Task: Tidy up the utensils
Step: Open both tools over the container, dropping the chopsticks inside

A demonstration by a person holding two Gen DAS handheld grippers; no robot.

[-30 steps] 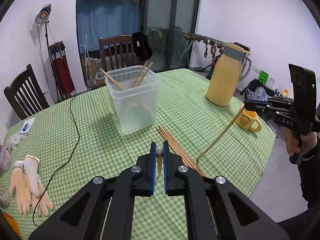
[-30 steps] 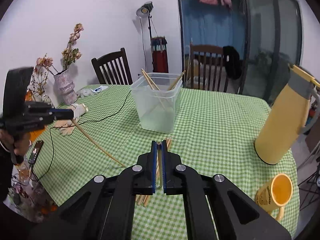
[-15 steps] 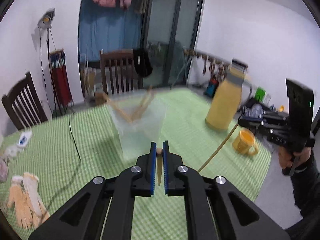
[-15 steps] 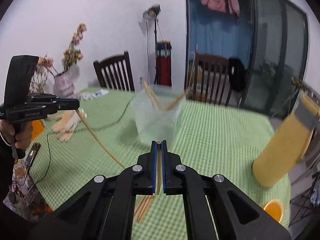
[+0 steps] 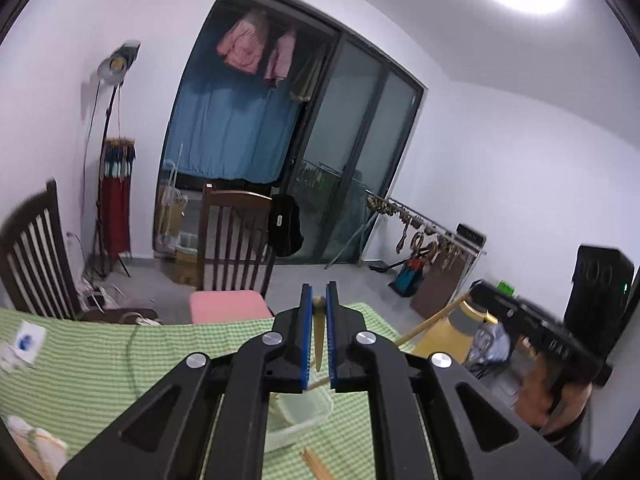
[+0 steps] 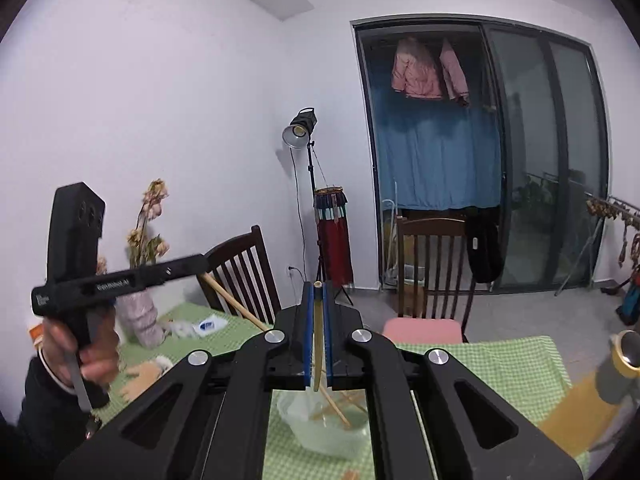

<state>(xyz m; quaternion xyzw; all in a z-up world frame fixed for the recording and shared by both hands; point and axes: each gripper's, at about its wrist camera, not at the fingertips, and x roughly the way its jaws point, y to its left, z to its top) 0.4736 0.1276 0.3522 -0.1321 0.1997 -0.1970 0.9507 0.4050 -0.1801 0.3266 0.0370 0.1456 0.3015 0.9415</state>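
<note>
My left gripper (image 5: 318, 308) is shut on a wooden chopstick (image 5: 319, 340). My right gripper (image 6: 318, 304) is shut on another chopstick (image 6: 318, 336). Both are raised above the clear plastic tub (image 6: 324, 432), which holds several chopsticks and also shows in the left wrist view (image 5: 300, 420). The left chopstick's shaft (image 6: 236, 302) slants down toward the tub. The right chopstick's shaft (image 5: 432, 322) slants toward the tub too. A few loose chopsticks (image 5: 316, 466) lie on the green checked cloth (image 5: 80, 364) in front of the tub.
A yellow flask (image 6: 592, 396) stands at the right. Two dark chairs (image 6: 432, 276) stand at the far edge, one with a pink cushion. A vase of dried flowers (image 6: 140, 312) and gloves (image 6: 144, 372) sit at the left.
Both grippers have risen and tipped up, carrying their chopsticks from beside the tub to above it. The table has dropped low in both views.
</note>
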